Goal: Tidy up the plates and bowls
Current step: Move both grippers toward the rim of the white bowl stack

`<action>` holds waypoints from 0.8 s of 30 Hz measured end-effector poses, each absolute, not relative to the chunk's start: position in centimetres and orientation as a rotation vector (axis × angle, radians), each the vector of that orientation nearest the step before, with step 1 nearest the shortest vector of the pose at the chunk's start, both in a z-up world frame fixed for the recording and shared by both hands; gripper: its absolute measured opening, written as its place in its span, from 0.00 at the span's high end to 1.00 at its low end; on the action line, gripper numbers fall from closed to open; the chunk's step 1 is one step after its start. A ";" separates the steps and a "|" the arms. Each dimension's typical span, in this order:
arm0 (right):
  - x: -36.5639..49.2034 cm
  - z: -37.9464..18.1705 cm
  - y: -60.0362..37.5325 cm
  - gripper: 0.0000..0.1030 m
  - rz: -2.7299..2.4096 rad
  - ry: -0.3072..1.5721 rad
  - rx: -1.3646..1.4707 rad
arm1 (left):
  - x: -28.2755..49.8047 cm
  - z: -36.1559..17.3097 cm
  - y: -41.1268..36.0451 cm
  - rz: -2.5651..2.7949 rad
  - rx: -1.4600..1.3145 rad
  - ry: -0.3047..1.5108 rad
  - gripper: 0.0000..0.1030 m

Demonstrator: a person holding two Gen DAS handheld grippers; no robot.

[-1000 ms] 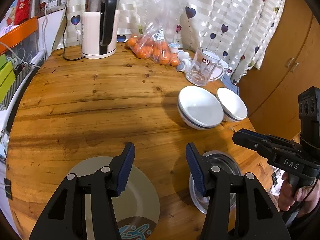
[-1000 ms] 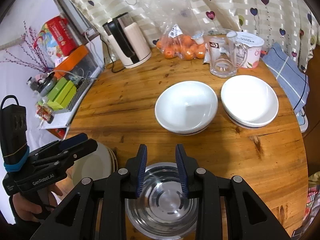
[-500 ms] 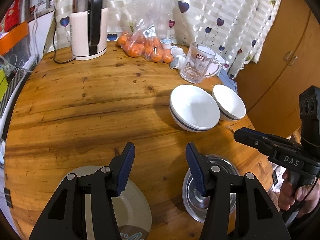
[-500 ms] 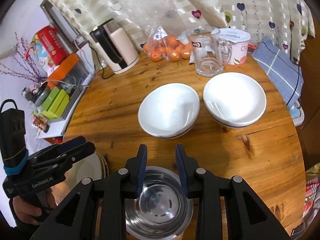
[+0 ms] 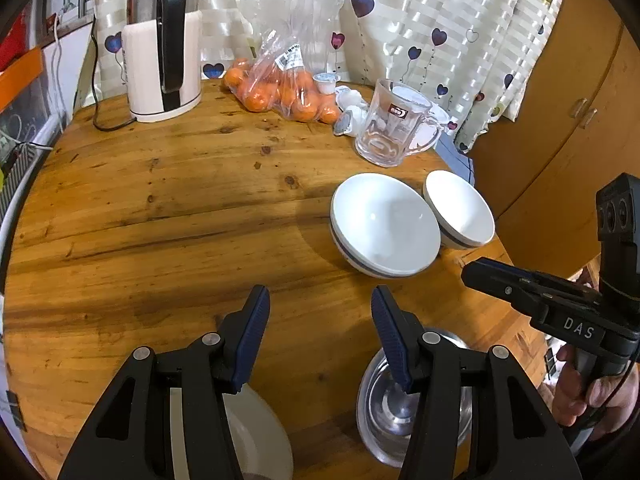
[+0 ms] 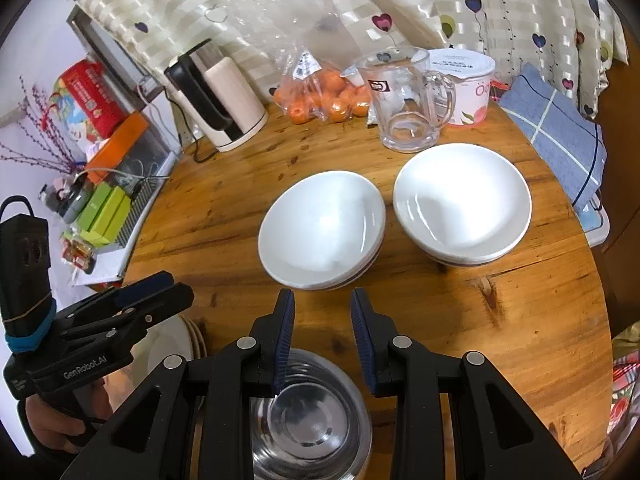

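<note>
Steel bowl point(image 6: 308, 420) below right gripper point(image 6: 323, 340), jaws spread, empty; left gripper point(image 5: 320, 332) likewise.

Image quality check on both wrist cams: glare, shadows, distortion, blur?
Left wrist: sharp, strong fisheye bending of the table edge, dark vignette corners, soft shadow beside the near white bowl. Right wrist: sharp too, bright glare patches inside both white bowls and on the steel bowl; curtain slightly washed out.

Two white bowls point(image 6: 322, 230) side by side; steel bowl point(image 6: 308, 420) nearer — plates point(image 6: 176, 342), perhaps stacked.
</note>
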State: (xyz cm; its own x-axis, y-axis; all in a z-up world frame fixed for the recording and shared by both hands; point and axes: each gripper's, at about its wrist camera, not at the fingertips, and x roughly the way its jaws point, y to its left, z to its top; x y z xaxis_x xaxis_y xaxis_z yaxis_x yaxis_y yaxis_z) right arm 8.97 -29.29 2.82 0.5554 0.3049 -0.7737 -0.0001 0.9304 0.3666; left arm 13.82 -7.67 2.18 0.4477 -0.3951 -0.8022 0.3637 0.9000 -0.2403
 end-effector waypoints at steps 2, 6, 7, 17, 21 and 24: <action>9.3 2.7 -29.5 0.72 0.179 0.971 0.349 | 14.3 2.1 -8.0 -0.469 -0.033 1.004 0.48; 10.0 2.2 -30.3 0.72 0.163 0.977 0.371 | 15.4 1.8 -8.6 -0.489 -0.058 1.018 0.48; 10.1 2.0 -30.5 0.72 0.160 0.979 0.375 | 15.8 1.7 -8.8 -0.492 -0.062 1.021 0.48; 12.0 0.6 -31.6 0.74 0.149 1.000 0.417 | 18.6 0.1 -10.6 -0.506 -0.097 1.061 0.48; 12.7 -0.2 -31.9 0.76 0.150 1.014 0.433 | 19.4 -0.4 -11.4 -0.507 -0.093 1.069 0.49; 13.2 -0.5 -32.0 0.77 0.150 1.019 0.441 | 19.9 -0.9 -11.9 -0.510 -0.090 1.077 0.53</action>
State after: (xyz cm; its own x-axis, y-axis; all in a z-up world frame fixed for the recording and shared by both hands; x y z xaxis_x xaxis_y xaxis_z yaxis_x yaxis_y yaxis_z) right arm 13.15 -32.04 -0.54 0.5229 0.3228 -0.7889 0.0813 0.9024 0.4231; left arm 19.87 -11.87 -0.90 0.3701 -0.4403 -0.8180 0.3539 0.8810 -0.3140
